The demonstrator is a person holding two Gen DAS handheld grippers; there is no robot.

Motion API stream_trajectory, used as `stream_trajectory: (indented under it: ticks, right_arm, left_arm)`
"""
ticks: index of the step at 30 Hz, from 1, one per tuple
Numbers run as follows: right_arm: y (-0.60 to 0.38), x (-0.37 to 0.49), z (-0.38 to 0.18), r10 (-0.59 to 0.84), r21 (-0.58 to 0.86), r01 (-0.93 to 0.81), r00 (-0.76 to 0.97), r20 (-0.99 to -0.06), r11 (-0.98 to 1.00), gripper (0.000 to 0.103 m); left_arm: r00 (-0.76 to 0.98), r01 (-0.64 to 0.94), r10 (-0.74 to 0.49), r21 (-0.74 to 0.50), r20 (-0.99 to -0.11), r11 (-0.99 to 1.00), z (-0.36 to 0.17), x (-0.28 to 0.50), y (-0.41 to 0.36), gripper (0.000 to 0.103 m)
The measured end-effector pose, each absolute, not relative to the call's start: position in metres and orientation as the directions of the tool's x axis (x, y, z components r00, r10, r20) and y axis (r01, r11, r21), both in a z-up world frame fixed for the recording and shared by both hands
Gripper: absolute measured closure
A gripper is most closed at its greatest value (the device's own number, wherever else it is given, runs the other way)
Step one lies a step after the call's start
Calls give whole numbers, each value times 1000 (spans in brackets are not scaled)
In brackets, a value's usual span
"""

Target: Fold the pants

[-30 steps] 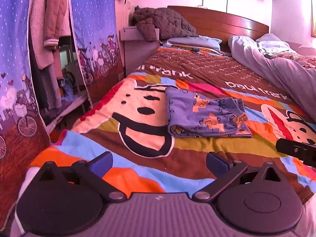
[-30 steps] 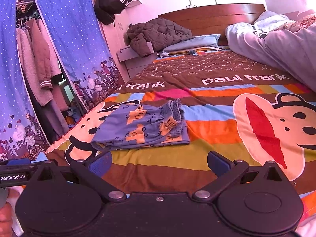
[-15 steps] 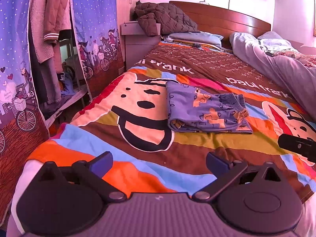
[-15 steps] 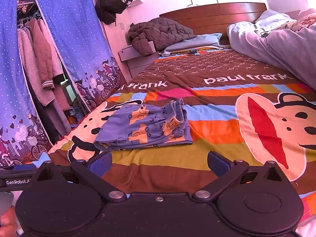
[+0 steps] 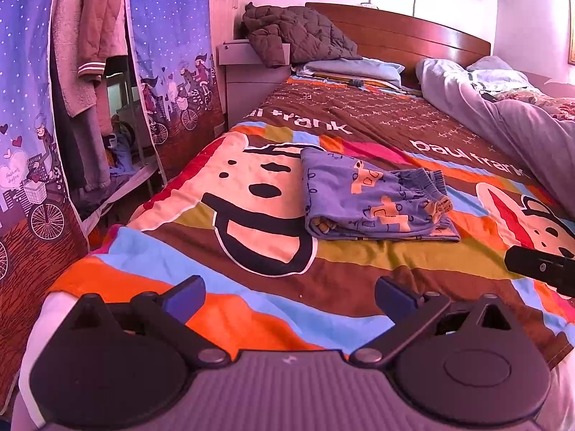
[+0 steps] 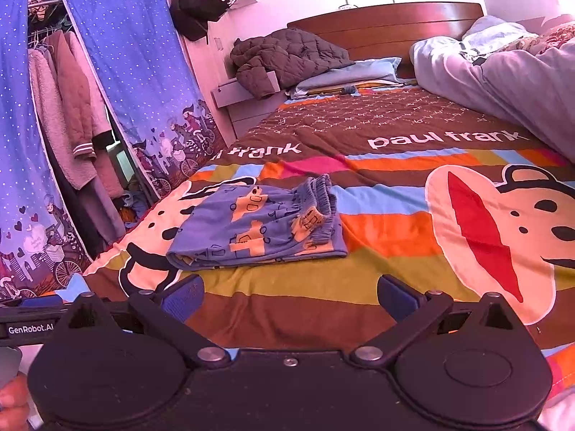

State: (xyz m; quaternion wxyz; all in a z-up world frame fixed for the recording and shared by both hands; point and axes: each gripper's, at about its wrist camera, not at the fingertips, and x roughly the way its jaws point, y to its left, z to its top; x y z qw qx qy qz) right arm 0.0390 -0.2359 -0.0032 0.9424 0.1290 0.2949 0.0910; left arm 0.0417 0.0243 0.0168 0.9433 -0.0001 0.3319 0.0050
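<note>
Both the left gripper (image 5: 289, 296) and the right gripper (image 6: 290, 295) hang with jaws spread, holding nothing. Well ahead, the pants (image 6: 258, 230) lie on the bed (image 6: 388, 222) as a compact folded bundle, so the folding looks finished. The layers underneath are hidden.

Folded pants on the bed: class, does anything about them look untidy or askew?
Mostly neat. The pants lie folded flat on the bedspread, but the gathered waistband bunches up and a bottom layer sticks out past it.
</note>
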Motion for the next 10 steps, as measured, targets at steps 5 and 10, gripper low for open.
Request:
stream_trajectory:
  ticks: [5, 10]
  right_arm:
    - [-235, 40, -4, 243, 297, -88, 807, -538, 951, 1]
    - [-236, 39, -6, 226, 289, -74, 811, -539, 954, 1]
  left_arm:
    - [782, -8, 8, 3, -624, 1000, 17, 41, 24, 0]
    - [785, -3, 0, -3, -620, 1000, 17, 40, 24, 0]
